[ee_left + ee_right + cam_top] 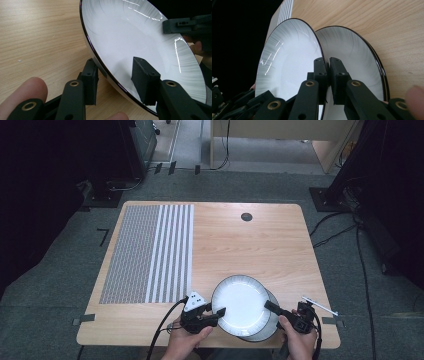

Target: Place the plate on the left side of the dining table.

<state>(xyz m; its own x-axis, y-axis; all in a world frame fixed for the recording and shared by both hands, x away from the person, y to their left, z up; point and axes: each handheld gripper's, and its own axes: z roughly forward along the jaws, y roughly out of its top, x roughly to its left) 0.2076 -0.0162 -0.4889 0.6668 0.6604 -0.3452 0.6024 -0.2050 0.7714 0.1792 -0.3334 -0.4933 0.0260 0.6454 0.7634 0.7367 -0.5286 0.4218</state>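
Note:
Two white plates with dark rims sit at the table's near edge. The upper plate is tilted up off the lower plate. My right gripper is shut on the upper plate's right rim, and it is also in the left gripper view. My left gripper straddles the same plate's left rim. One pad lies under the plate and the other over its inner face, with a small gap still there.
A grey and white striped mat covers the table's left part. A black round grommet sits at the far middle. A thin pen-like object lies by the right edge. Cables run on the floor around the table.

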